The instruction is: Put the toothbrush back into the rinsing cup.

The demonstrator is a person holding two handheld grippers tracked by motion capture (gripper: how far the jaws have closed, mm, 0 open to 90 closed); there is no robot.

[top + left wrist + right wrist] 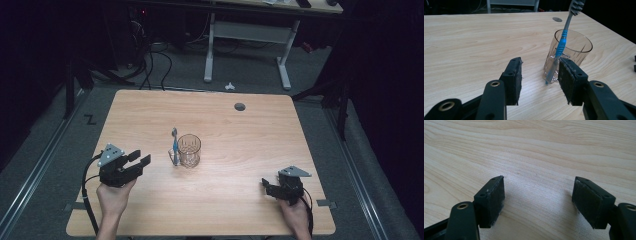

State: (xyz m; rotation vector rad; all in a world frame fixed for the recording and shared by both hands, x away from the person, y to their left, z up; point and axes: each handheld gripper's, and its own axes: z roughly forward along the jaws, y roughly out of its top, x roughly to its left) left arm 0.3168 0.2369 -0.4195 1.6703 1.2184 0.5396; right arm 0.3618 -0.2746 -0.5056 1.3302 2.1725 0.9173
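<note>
A clear ribbed glass (pixel 189 150) (pixel 571 53) stands upright near the middle of the wooden table (pixel 235 145). A blue and grey toothbrush (pixel 174 146) (pixel 561 46) leans against the glass's outer left side, bristles up and handle end on the table. My left gripper (pixel 141 157) (pixel 540 61) is open, a short way to the left of the toothbrush, with nothing between its pads; its right fingertip (pixel 567 72) is close to the handle's lower end. My right gripper (pixel 266 187) (pixel 539 180) rests near the front right of the table, open over bare wood.
A grey round cable hole (pixel 240 106) (pixel 557 19) sits near the table's far edge. Beyond the table stand a white-legged desk (pixel 247 32) and loose cables (pixel 155 62) on the dark floor. Metal rails run along both sides.
</note>
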